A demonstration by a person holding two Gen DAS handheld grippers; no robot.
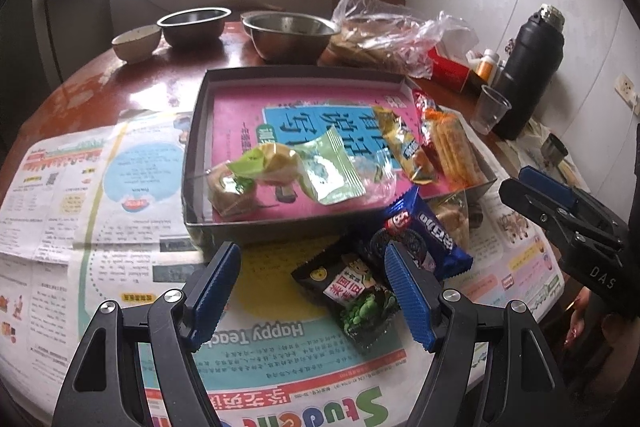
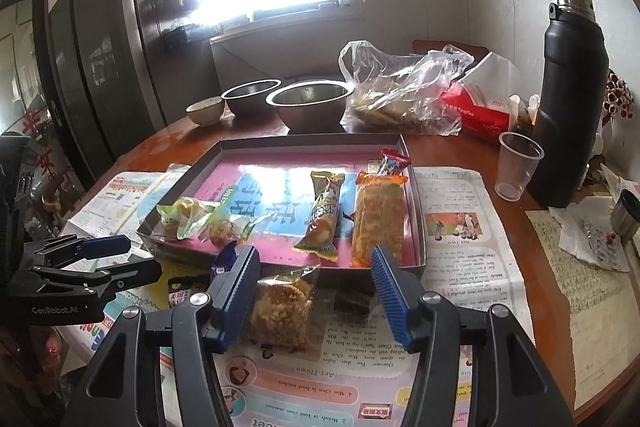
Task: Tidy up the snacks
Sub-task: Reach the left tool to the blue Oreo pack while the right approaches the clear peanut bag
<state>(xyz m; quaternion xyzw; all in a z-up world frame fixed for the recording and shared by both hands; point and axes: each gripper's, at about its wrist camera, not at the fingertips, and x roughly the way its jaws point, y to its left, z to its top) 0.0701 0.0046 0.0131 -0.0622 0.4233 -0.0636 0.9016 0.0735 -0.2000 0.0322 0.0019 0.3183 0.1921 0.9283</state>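
A shallow grey box (image 1: 199,131) (image 2: 421,227) lined with a pink book holds green packets (image 1: 280,163), a yellow-brown bar (image 1: 404,143) (image 2: 324,223) and an orange wafer pack (image 1: 452,147) (image 2: 378,219). In front of it, on newspaper, lie a dark green-pea packet (image 1: 352,291) and a blue cookie pack (image 1: 416,235). My left gripper (image 1: 312,255) hangs open over the paper, its right finger beside these two. My right gripper (image 2: 316,259) stands open above a clear packet of crumbly brown cake (image 2: 280,311) and a small dark snack (image 2: 352,303), pads off both.
Newspaper (image 1: 100,187) covers the near half of the brown table. Two steel bowls (image 2: 308,103), a small ceramic bowl (image 2: 206,109), a plastic bag of food (image 2: 396,99) and a red tissue box (image 2: 480,111) stand behind the box. A black flask (image 2: 568,99) and clear cup (image 2: 516,167) are right.
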